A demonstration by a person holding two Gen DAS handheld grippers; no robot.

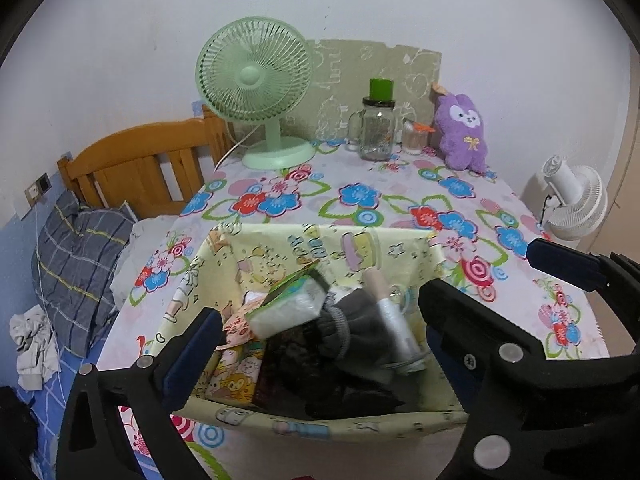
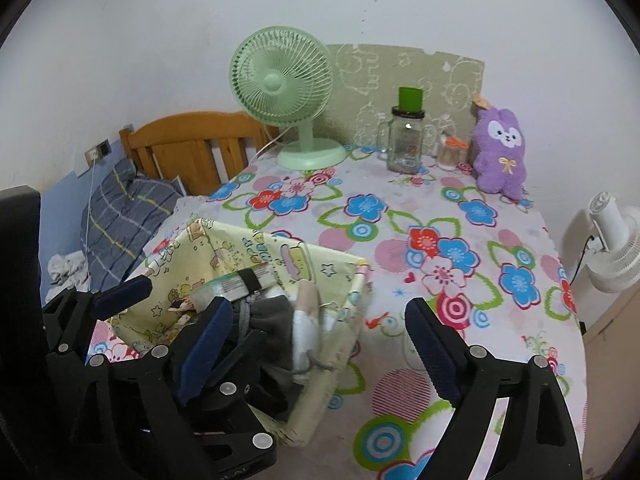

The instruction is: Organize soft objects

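Note:
A yellow cartoon-print fabric basket [image 1: 280,240] stands at the table's near edge, holding a grey glove [image 1: 360,332], a tissue pack [image 1: 288,304], dark cloth and a tube. It also shows in the right wrist view [image 2: 224,248]. A purple plush toy [image 1: 460,132] sits upright at the far right of the table, also in the right wrist view [image 2: 500,152]. My left gripper [image 1: 320,344] is open and empty, its fingers straddling the basket. My right gripper [image 2: 320,348] is open and empty, just right of the basket above the tablecloth.
A green desk fan [image 1: 256,88], a glass jar with green lid [image 1: 376,128] and a small cup [image 1: 412,136] stand at the back of the floral-cloth table [image 1: 360,196]. A bed with wooden headboard [image 1: 144,160] lies left. A white fan [image 1: 572,204] stands right.

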